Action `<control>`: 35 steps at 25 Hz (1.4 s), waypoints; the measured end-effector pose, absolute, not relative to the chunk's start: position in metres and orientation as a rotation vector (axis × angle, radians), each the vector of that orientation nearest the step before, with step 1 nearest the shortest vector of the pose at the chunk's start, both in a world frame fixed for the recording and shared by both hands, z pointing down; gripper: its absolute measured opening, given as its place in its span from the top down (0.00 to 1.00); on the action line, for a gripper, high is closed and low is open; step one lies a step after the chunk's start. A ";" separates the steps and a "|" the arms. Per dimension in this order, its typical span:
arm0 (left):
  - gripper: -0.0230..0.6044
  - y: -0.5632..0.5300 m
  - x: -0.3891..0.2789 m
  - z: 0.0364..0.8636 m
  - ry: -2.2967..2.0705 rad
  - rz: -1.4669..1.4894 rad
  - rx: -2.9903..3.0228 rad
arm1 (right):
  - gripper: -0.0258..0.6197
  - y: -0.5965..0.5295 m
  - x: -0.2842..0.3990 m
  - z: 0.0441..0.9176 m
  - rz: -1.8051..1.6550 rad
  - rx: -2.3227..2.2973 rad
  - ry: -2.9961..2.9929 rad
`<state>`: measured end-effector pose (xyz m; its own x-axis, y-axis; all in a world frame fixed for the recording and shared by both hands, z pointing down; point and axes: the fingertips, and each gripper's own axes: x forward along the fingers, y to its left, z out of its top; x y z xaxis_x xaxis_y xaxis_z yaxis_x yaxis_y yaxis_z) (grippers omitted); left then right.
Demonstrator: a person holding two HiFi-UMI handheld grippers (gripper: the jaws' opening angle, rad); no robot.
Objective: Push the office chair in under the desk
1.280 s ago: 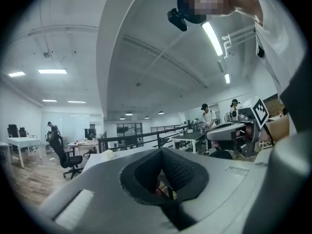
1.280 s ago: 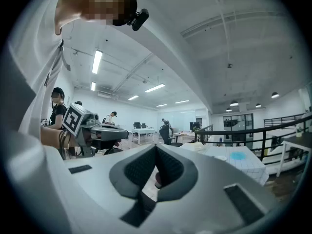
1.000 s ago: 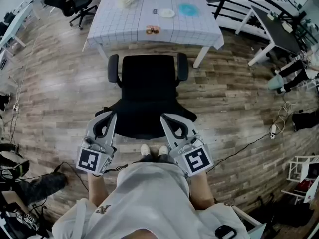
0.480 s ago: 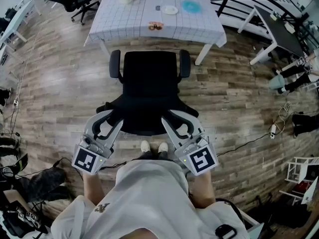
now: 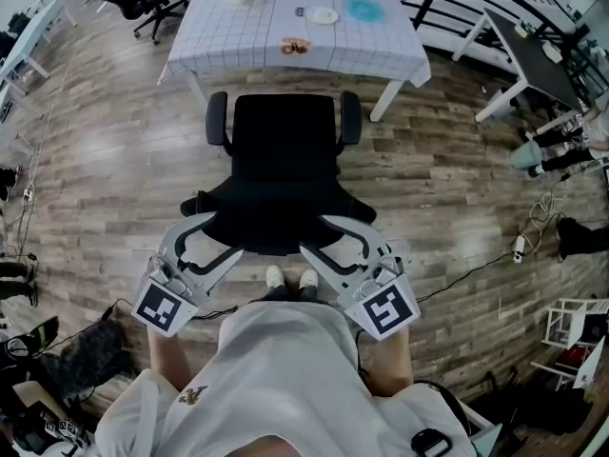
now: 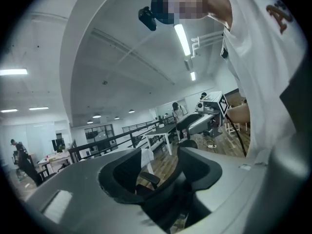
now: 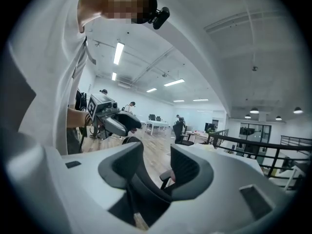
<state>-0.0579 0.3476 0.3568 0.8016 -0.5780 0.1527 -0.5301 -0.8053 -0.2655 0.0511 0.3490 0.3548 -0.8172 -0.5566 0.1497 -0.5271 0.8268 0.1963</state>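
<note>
Black chair [image 5: 284, 150] stands before the desk [image 5: 295, 41], not under it. Left gripper [image 5: 225, 236] and right gripper [image 5: 318, 238] have just been opening, with the backrest [image 5: 281, 219] loose between their jaws. We risk uneven pushing swivelling it into a desk leg [image 5: 384, 109].

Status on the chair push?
Jaws just opening on left gripper and right gripper, chair back loose between them. Chair in front of desk, not under. Nothing seen in the way.

Wood floor [image 5: 105, 188], office chair [image 5: 284, 150], cloth-covered desk [image 5: 233, 41]
</note>
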 end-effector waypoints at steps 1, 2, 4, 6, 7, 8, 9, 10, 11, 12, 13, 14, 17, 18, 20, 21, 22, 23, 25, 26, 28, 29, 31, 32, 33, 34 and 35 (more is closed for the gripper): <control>0.55 0.349 -0.055 0.358 0.841 -0.354 -2.774 | 0.66 0.350 0.051 0.355 -0.237 0.819 -2.808; 0.54 0.349 -0.053 0.360 0.825 -0.376 -2.771 | 0.66 0.352 0.051 0.357 -0.242 0.800 -2.803; 0.51 0.351 -0.050 0.366 0.807 -0.435 -2.770 | 0.61 0.354 0.050 0.362 -0.234 0.773 -2.788; 0.48 0.353 -0.048 0.371 0.788 -0.488 -2.762 | 0.61 0.356 0.049 0.365 -0.242 0.747 -2.772; 0.47 0.353 -0.047 0.374 0.779 -0.512 -2.755 | 0.61 0.357 0.048 0.367 -0.252 0.730 -2.762; 0.46 0.354 -0.046 0.377 0.769 -0.543 -2.744 | 0.61 0.358 0.048 0.369 -0.261 0.707 -2.750; 0.45 0.354 -0.045 0.382 0.752 -0.579 -2.730 | 0.59 0.360 0.047 0.372 -0.268 0.682 -2.735; 0.44 0.354 -0.043 0.387 0.730 -0.610 -2.716 | 0.54 0.360 0.047 0.375 -0.276 0.660 -2.720; 0.43 0.354 -0.041 0.392 0.707 -0.634 -2.702 | 0.54 0.360 0.046 0.378 -0.285 0.642 -2.705; 0.42 0.354 -0.039 0.397 0.689 -0.659 -2.687 | 0.54 0.360 0.046 0.380 -0.298 0.627 -2.691; 0.41 0.353 -0.038 0.401 0.679 -0.685 -2.671 | 0.54 0.359 0.045 0.382 -0.312 0.612 -2.677; 0.41 0.352 -0.038 0.404 0.674 -0.712 -2.655 | 0.54 0.359 0.045 0.385 -0.322 0.596 -2.663; 0.40 0.346 -0.037 0.414 0.670 -0.777 -2.619 | 0.51 0.356 0.042 0.391 -0.330 0.560 -2.635; 0.40 0.344 -0.037 0.416 0.670 -0.789 -2.611 | 0.51 0.355 0.041 0.392 -0.329 0.553 -2.637; 0.39 0.341 -0.037 0.419 0.672 -0.796 -2.608 | 0.49 0.353 0.040 0.392 -0.323 0.541 -2.650; 0.39 0.341 -0.037 0.419 0.670 -0.796 -2.611 | 0.49 0.352 0.040 0.392 -0.318 0.533 -2.659; 0.39 0.341 -0.037 0.419 0.668 -0.796 -2.615 | 0.49 0.353 0.040 0.392 -0.312 0.521 -2.666; 0.39 0.341 -0.037 0.418 0.664 -0.798 -2.619 | 0.49 0.354 0.039 0.393 -0.310 0.500 -2.666; 0.39 0.340 -0.036 0.418 0.661 -0.804 -2.624 | 0.50 0.358 0.037 0.401 -0.319 0.438 -2.636; 0.38 0.340 -0.036 0.418 0.662 -0.807 -2.625 | 0.50 0.359 0.036 0.406 -0.330 0.414 -2.613; 0.38 0.339 -0.035 0.419 0.665 -0.811 -2.626 | 0.50 0.359 0.036 0.411 -0.345 0.401 -2.590; 0.38 0.339 -0.034 0.419 0.666 -0.812 -2.625 | 0.50 0.358 0.037 0.411 -0.347 0.401 -2.588; 0.38 0.337 -0.034 0.420 0.670 -0.812 -2.621 | 0.54 0.355 0.037 0.411 -0.362 0.410 -2.583; 0.38 0.336 -0.034 0.420 0.672 -0.811 -2.621 | 0.55 0.354 0.037 0.411 -0.370 0.415 -2.580; 0.38 0.335 -0.034 0.420 0.673 -0.808 -2.622 | 0.55 0.353 0.037 0.411 -0.373 0.418 -2.580; 0.38 0.334 -0.034 0.420 0.675 -0.807 -2.623 | 0.55 0.352 0.037 0.411 -0.373 0.420 -2.583; 0.38 0.333 -0.034 0.419 0.678 -0.805 -2.625 | 0.54 0.351 0.037 0.410 -0.374 0.422 -2.587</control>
<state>-0.0344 0.3331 0.4194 0.7296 -0.5221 0.4418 -0.3465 -0.8391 -0.4193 0.0372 0.3509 0.4102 -0.8330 -0.3595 0.4206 -0.2259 0.9148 0.3347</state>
